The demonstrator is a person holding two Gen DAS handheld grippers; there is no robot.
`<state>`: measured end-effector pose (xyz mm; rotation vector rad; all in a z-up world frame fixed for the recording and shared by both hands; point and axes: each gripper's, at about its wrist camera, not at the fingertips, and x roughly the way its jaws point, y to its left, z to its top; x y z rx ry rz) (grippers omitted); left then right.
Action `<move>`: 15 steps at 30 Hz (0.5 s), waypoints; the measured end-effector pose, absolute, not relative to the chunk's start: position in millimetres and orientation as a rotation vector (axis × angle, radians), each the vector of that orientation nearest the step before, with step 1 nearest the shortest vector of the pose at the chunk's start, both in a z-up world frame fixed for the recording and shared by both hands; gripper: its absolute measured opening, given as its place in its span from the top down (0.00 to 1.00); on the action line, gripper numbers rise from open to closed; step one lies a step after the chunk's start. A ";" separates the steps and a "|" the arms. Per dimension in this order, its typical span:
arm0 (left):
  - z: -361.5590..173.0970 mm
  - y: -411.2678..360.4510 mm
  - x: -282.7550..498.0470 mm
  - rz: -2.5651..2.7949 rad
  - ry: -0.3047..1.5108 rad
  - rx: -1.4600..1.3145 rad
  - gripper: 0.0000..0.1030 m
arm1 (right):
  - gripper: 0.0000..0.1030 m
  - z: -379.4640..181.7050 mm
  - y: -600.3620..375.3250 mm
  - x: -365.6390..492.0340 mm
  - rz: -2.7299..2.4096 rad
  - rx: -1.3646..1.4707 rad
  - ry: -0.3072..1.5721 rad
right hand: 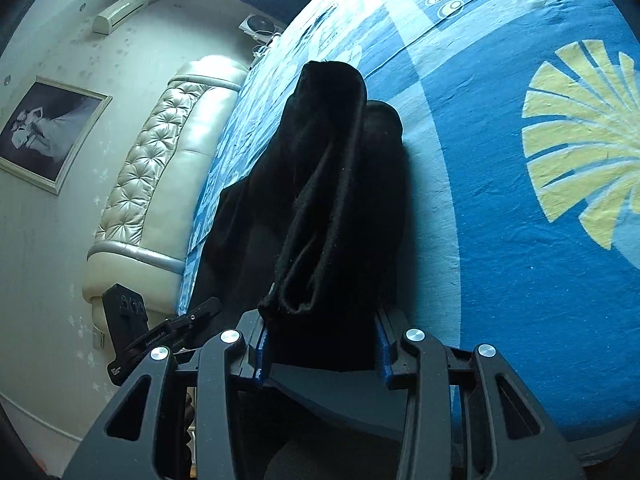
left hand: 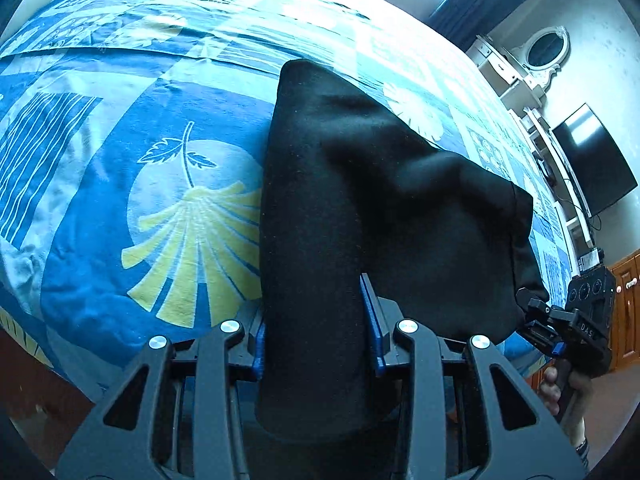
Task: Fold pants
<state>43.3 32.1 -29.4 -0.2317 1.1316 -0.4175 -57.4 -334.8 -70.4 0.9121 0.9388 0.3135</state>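
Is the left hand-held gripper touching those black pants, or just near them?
Touching. In the left wrist view, the black pants pass between the blue pads of the left hand-held gripper, which clamp the cloth with no gap on either side.

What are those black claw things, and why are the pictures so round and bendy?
The claws are two grabbers, one in each of a person's hands. Each carries a small camera with a round lens, which bends the picture. One picture looks along the left gripper, the other along the right gripper. Both are squeezed shut on black pants, lifting one end each above a bed with a blue leaf-pattern bedspread. At the left picture's edge you can see the other grabber and the hand holding it. A padded headboard shows in the right one.
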 end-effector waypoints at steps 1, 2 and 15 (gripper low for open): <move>-30.3 33.7 43.0 -0.418 1.134 -0.238 0.65 | 0.61 -72.2 -336.5 -58.6 0.312 0.917 0.940; -31.0 35.8 41.3 -0.416 1.133 -0.235 0.64 | 0.61 -74.5 -338.9 -60.7 0.311 0.923 0.941; -33.1 36.7 40.7 -0.413 1.126 -0.217 0.63 | 0.61 -75.5 -334.0 -58.5 0.304 0.950 0.946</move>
